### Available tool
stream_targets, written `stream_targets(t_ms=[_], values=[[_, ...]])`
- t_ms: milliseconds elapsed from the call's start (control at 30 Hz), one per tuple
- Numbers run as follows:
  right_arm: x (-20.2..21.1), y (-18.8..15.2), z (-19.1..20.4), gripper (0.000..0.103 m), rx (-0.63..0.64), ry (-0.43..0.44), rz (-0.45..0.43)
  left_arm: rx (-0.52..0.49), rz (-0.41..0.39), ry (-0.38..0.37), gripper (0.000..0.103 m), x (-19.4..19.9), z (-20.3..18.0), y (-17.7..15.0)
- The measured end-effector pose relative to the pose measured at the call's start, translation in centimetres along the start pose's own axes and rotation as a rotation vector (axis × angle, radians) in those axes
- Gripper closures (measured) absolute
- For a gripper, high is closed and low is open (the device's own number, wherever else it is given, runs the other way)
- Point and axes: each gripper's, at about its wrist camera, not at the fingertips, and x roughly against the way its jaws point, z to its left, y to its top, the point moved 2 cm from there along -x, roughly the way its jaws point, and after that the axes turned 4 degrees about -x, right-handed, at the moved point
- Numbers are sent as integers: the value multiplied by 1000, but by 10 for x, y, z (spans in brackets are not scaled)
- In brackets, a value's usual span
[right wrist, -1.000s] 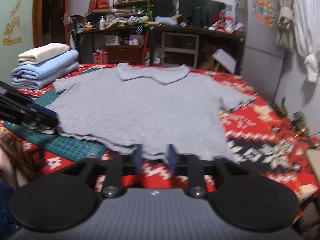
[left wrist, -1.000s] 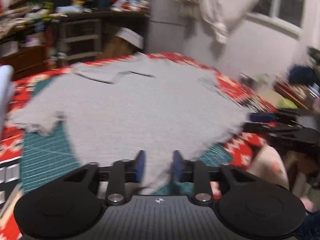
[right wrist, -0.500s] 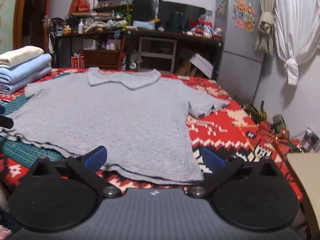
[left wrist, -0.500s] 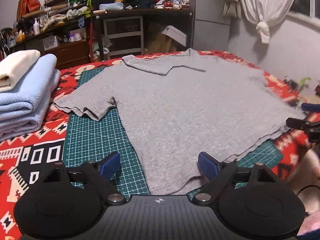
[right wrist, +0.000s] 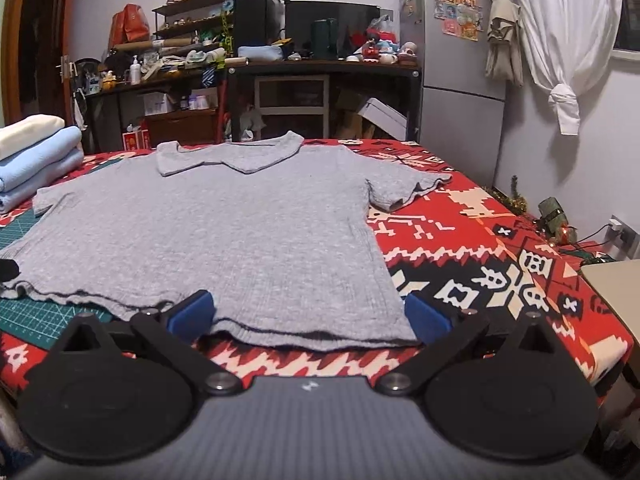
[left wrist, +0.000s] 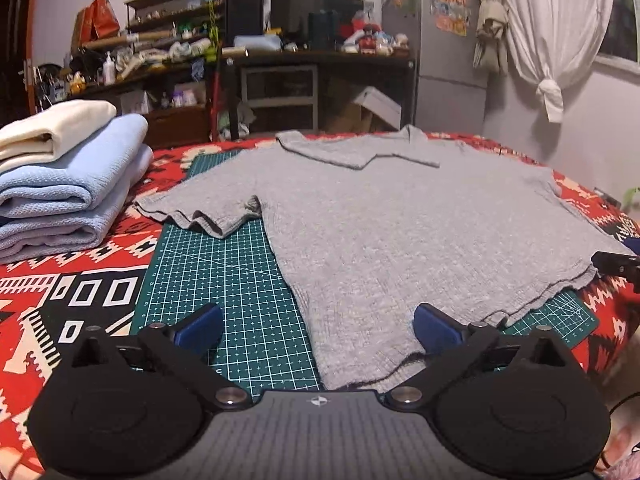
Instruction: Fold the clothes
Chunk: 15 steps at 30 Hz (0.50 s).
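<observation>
1. Lying flat on the tabletop, collar at the far side: a grey shirt.
2. Under the shirt: a green mat with a grid of thin lines, and under that a red cloth with black and white shapes.
3. Left tool: jaws opening, with the near left corner of the shirt between the blue pads and not pinched.
4. Right tool: spread wide, with the near right corner of the shirt's bottom edge between the pads, holding nothing.
5. Bottom edge of the shirt: a little wavy, close to the near edge of the tabletop.
6. Left sleeve: lying partly on the mat, with its edge curled up a bit.
7. Right sleeve: flat on the red cloth.
8. Close to the left sleeve but not touching: a pile of folded clothes, blue below and cream on top.
9. Lots of free room on the red cloth to the right of the shirt.
10. Some free room on the mat between the pile and the shirt.
11. Behind the tabletop: a grey fridge with bright stickers.
12. Words on the stickers and marks on the mat: too small to read.
</observation>
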Motion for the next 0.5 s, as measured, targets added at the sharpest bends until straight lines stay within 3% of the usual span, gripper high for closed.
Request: stream_targets(t_ms=[500], values=[[5,-11,9,0,-10,-62,-59,-14,49,-32,1,-3,3,8]])
